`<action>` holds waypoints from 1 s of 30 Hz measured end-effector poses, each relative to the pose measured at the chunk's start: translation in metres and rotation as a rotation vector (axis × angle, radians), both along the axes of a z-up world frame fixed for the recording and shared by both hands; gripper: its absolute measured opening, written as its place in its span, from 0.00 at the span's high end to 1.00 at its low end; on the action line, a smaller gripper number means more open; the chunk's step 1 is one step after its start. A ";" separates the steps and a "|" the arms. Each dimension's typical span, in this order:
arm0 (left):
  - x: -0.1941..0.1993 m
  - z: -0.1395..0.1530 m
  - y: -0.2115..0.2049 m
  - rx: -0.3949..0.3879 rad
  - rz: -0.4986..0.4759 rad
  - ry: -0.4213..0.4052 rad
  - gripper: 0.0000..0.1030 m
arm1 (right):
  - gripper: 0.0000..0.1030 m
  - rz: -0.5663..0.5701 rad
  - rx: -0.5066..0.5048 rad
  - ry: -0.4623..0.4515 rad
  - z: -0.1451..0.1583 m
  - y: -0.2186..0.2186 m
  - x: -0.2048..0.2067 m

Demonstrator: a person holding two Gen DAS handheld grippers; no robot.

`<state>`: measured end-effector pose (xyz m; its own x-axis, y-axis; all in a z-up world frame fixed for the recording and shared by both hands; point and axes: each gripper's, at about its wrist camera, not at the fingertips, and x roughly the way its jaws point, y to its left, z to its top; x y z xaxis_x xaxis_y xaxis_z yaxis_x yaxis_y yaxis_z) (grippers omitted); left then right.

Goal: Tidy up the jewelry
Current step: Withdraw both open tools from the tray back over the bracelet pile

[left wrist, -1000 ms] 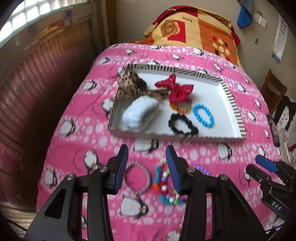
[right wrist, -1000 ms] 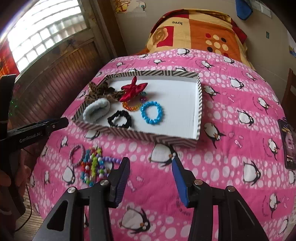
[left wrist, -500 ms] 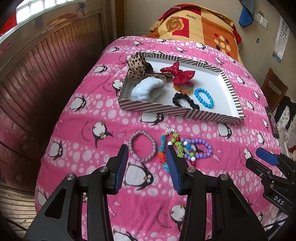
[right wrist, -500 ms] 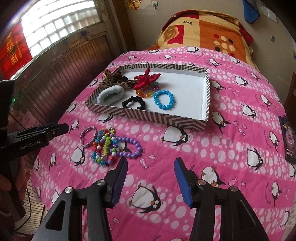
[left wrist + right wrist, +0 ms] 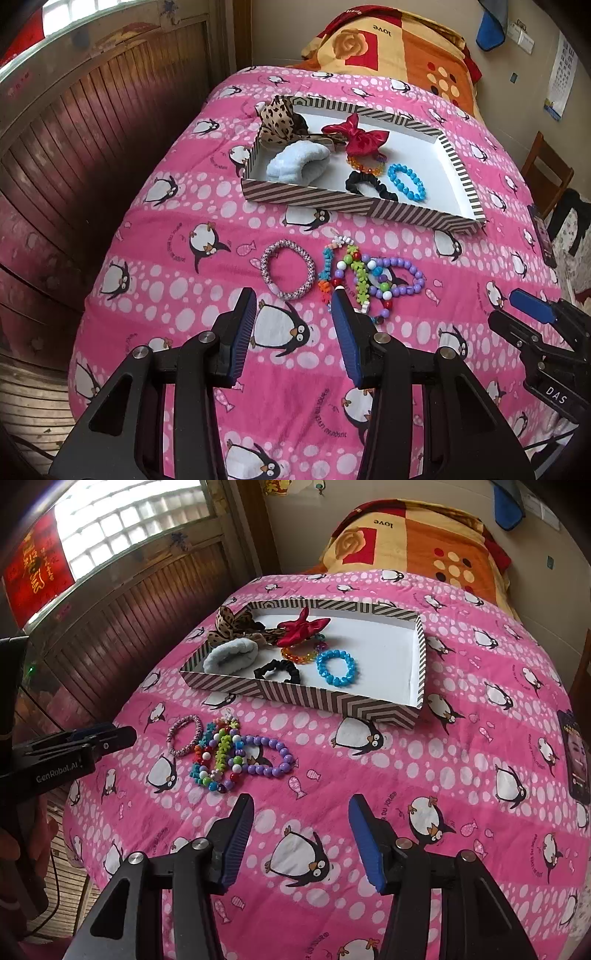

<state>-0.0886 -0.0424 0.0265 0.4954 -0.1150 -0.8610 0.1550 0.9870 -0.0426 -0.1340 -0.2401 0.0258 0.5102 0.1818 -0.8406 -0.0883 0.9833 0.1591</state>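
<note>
Left wrist view: bracelets (image 5: 343, 277) heaped on quilt (image 5: 155, 266), just beside tray (image 5: 369, 212) near edge. Tray holds scrunchies, bow, two bracelets. Left gripper (image 5: 293, 325) spread, empty, now pulled back from tray to heap. Right gripper (image 5: 301, 834) empty, jaws just widened. Likely next: pick from heap.

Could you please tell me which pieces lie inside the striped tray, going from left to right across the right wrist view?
Leopard-print bow → pale blue fluffy hair tie → black hair tie → blue bead bracelet. The red bow and orange bracelet overlap, so I leave them out.
</note>
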 end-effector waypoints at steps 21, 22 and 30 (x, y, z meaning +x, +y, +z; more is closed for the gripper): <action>0.018 -0.029 0.043 -0.152 0.039 0.134 0.55 | 0.49 0.018 0.014 0.050 -0.021 0.011 0.019; 0.020 -0.031 0.046 -0.154 0.044 0.138 0.55 | 0.49 0.021 0.015 0.052 -0.023 0.012 0.021; 0.045 -0.050 0.054 -0.151 0.071 0.175 0.55 | 0.51 0.091 0.060 0.040 -0.031 0.033 0.040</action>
<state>-0.0432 0.0112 -0.0233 0.3518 -0.2189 -0.9101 0.0623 0.9756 -0.2105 -0.0942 -0.2072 -0.0049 0.4557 0.2763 -0.8462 -0.1694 0.9601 0.2223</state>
